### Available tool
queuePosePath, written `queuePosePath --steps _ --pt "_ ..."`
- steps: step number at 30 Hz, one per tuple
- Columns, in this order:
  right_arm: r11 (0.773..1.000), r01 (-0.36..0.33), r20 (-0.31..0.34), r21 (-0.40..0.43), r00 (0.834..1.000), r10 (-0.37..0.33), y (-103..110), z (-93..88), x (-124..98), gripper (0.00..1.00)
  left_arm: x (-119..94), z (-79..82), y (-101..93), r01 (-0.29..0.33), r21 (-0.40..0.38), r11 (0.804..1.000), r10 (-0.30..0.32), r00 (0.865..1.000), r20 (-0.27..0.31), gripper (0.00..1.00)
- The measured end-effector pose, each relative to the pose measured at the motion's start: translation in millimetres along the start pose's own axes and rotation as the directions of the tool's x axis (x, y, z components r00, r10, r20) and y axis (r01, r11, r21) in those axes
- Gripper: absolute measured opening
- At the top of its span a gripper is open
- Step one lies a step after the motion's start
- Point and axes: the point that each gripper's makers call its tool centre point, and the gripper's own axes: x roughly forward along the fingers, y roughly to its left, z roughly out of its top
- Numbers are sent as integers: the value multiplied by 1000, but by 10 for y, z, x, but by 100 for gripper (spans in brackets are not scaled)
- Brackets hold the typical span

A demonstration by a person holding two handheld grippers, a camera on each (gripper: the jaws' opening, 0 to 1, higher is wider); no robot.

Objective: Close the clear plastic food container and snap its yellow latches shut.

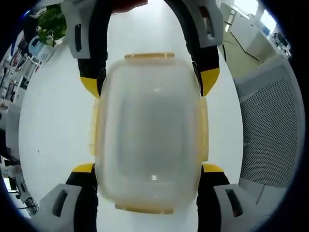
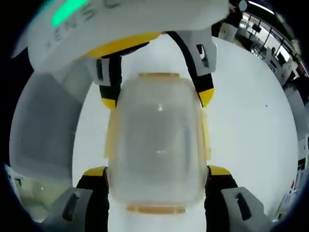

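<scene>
The container (image 1: 150,135) hides the jaws' inner faces; contact perhaps, cannot tell.

A white table (image 1: 53,121) spans the frame's center, bearing 1 clear plastic food container (image 1: 149,130) with yellow latches (image 1: 203,128) at mid-frame.
</scene>
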Motion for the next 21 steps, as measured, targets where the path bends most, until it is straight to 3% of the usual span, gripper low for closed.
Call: queuePosePath --steps 10,21 --pt "1000 1 -15 -2 1000 -1 39 147 72 82 -27 -159 -35 5 8 1000 -5 1000 -22 86" --pt "1000 5 -24 -11 1000 -6 70 330 151 83 -71 -364 -82 2 -6 1000 -2 1000 -8 86"
